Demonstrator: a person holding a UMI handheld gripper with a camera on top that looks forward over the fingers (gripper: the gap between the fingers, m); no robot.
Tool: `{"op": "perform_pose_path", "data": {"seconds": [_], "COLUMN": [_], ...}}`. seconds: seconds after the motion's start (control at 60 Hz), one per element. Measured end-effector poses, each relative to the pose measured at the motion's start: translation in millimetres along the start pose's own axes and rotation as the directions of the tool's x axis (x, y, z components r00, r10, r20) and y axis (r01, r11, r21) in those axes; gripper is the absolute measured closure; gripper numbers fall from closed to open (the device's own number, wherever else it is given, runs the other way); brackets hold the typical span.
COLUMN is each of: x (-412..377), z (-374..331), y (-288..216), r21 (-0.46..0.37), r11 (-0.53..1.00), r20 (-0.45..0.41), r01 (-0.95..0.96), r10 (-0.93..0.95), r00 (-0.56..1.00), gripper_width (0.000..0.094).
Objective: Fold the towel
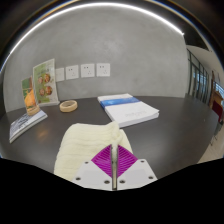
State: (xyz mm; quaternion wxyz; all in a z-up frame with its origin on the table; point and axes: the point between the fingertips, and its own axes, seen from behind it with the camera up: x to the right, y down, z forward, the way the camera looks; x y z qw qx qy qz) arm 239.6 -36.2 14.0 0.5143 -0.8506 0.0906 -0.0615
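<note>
The claw (117, 160) is clenched on the towel (85, 150): its two magenta pads (110, 158) meet almost flush, with a thin edge of the pale yellow cloth pinched between them near the tips. The towel lies on the near part of the dark tabletop (170, 135), spreading from the grip toward the left and a little farther away, so most of its bulk sits left of the claw, not dead ahead. Its long axis seems to run from near to far, roughly in line with the fingers, though the near end is hidden under the claw body. Judging from this, the held edge is the right-hand one, and the fold likely calls for carrying it leftward over the rest of the cloth. Farther off, a stack of white books (128, 108) rests to the right, a roll of tape (69, 105) and a leaflet (27, 122) to the left, well apart from the towel.
</note>
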Motion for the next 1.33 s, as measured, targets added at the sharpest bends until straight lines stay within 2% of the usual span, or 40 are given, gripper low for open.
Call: {"op": "perform_pose_path", "data": {"seconds": [0.033,0.083,0.117,0.133,0.183,0.233,0.25,0.267,0.283,0.317,0.5,0.667,1.0,1.217,1.333], "x": [-1,0,0,-1,3,9,9,9,9,9,-9,-51,-192,-180,-174], "z": [-1,-3,-6,-7,-12,-20,-23,-26,-30,-38,-108,-206,-371,-397,-393], "y": [-2,-1,-3,-4,-5,-8,-9,-10,-10,-8,4,34,115,119,129], "r21": [0.023,0.015,0.007,0.004,0.0,0.003,0.005,0.008,0.009,0.005,0.025,0.047,0.072,0.128,0.103], "r11": [1.0,1.0,1.0,1.0,0.999,0.998,0.997,0.997,0.997,0.998,0.999,0.996,0.985,0.977,0.988], "r20": [0.01,0.008,-0.003,-0.005,-0.028,-0.062,-0.069,-0.07,-0.07,-0.072,-0.056,-0.065,0.101,0.1,0.195], "r01": [0.003,0.018,0.026,0.031,0.047,0.066,0.072,0.076,0.076,0.065,0.037,0.077,0.156,0.168,0.115], "r10": [-0.004,-0.018,-0.026,-0.031,-0.047,-0.066,-0.071,-0.075,-0.075,-0.064,-0.036,-0.074,-0.163,-0.181,-0.133], "r00": [1.0,1.0,1.0,1.0,0.998,0.996,0.995,0.995,0.995,0.995,0.998,0.995,0.982,0.978,0.972], "gripper_width": [0.0903,0.0894,0.0833,0.0721,0.0542,0.0306,0.0217,0.0086,0.0114,0.0088,0.0101,0.0099,0.0108,0.0103,0.0105]}}
